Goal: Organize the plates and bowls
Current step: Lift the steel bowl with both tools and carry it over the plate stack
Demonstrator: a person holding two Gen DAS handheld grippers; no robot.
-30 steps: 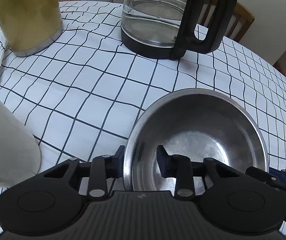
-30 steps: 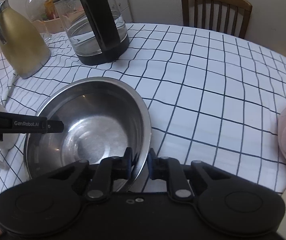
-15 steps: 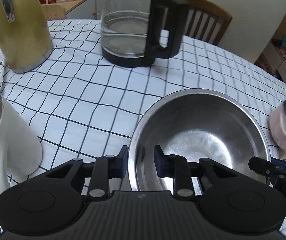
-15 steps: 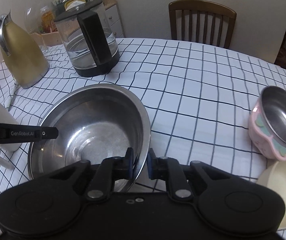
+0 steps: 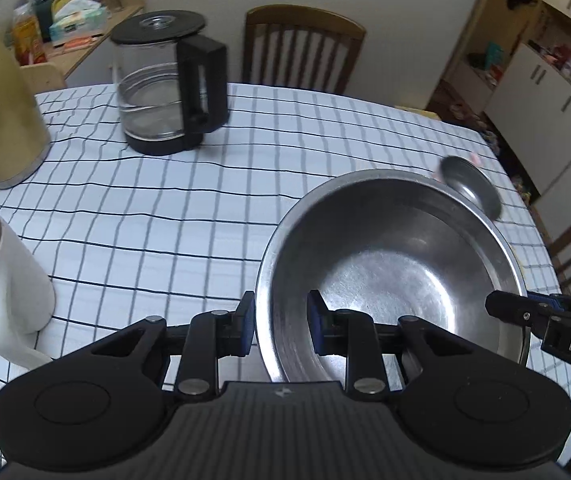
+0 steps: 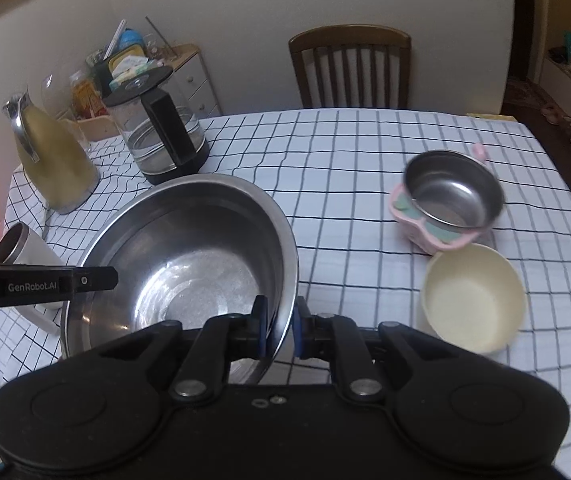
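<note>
The left hand-held gripper (image 5: pixel 279 326) pinches the near left rim of a large steel bowl (image 5: pixel 389 276), one pad outside the wall and one inside. The right hand-held gripper (image 6: pixel 278 330) pinches the opposite rim of the same bowl (image 6: pixel 189 256) in the same way, its pads close together on the thin metal. The bowl hangs between the two, tilted and seemingly clear of the checked cloth on the desk (image 6: pixel 345 168); it is empty.

To the bowl's right in the right wrist view lie two smaller bowls, touching or nearly so: a pink one with a steel lining (image 6: pixel 451 200), tipped so that its mouth faces the camera, and just in front of it a cream bowl (image 6: pixel 473 300), also tipped on its side. Both are well apart from the big bowl, with bare cloth between. In the left wrist view only the steel mouth of the pink one (image 5: pixel 471 184) peeps over the big bowl's far rim.

On the other side stand the things nearest the bowl: a white mug (image 5: pixel 1 280) close to the left gripper, a yellow jug with a metal handle (image 5: pixel 1 120) at the desk's far left corner, and a glass kettle with a black handle (image 5: pixel 167 92) beyond the bowl. A wooden chair (image 6: pixel 351 68) stands at the far edge of the desk.
</note>
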